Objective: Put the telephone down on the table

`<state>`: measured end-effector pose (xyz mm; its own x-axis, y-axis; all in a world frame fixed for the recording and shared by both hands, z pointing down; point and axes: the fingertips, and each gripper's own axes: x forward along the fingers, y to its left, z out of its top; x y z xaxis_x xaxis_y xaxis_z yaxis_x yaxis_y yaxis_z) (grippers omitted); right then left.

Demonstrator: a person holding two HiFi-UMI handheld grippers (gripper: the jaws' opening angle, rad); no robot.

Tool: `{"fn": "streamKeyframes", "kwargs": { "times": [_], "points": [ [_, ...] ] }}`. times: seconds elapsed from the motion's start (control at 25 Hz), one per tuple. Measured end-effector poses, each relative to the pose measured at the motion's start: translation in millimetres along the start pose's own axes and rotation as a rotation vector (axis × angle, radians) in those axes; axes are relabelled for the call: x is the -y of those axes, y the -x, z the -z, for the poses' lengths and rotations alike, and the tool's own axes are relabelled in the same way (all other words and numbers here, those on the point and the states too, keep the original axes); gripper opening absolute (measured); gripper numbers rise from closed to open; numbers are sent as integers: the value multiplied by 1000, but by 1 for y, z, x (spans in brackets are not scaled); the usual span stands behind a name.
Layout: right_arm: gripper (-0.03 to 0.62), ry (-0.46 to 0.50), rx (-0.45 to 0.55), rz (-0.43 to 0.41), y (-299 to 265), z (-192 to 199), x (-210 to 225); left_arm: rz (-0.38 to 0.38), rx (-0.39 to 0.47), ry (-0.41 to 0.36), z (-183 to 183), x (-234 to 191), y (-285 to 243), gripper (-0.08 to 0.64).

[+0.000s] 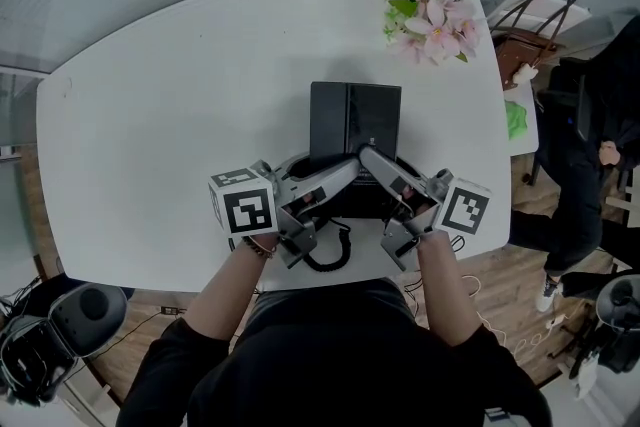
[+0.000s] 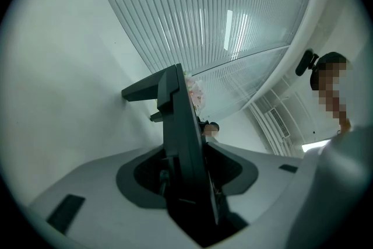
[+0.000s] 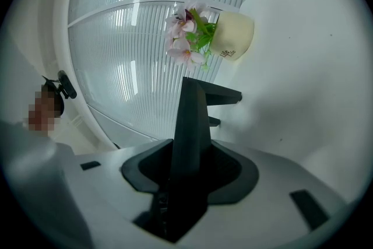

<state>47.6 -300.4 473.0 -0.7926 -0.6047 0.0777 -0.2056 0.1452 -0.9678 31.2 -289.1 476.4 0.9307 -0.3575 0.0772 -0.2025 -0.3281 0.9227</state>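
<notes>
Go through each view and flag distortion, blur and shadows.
Head view: evenly lit and sharp, though the wide lens bows the edges of the table. Left gripper view: round fisheye with black corners; the telephone is a dark, soft silhouette. Right gripper view: same fisheye; the flowers are crisp, and the telephone casts a soft shadow on the table.

Head view: sits above the person and faces steeply down on the white table [image 1: 150, 115]. It takes in the whole top, with the person's forearms at the lower edge.
Left gripper view: rides the left gripper [image 1: 342, 167], rolled on its side, and looks level along the jaws. The telephone [image 2: 178, 125] is very near at centre and the table is at picture left.
Right gripper view: rides the right gripper [image 1: 372, 160], rolled the opposite way, with the table at picture right.
Shared: all three views show the telephone, table and flowers [image 3: 186, 38]. Both gripper views face the ribbed wall [image 2: 221, 9].
</notes>
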Motion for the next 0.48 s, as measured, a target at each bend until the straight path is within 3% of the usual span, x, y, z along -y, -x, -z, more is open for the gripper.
{"fn": "streamKeyframes", "kwargs": {
  "times": [0.48],
  "points": [
    [172, 6, -20, 16, 0, 2, 2, -88, 12, -56, -1, -5, 4, 236]
  ]
}}
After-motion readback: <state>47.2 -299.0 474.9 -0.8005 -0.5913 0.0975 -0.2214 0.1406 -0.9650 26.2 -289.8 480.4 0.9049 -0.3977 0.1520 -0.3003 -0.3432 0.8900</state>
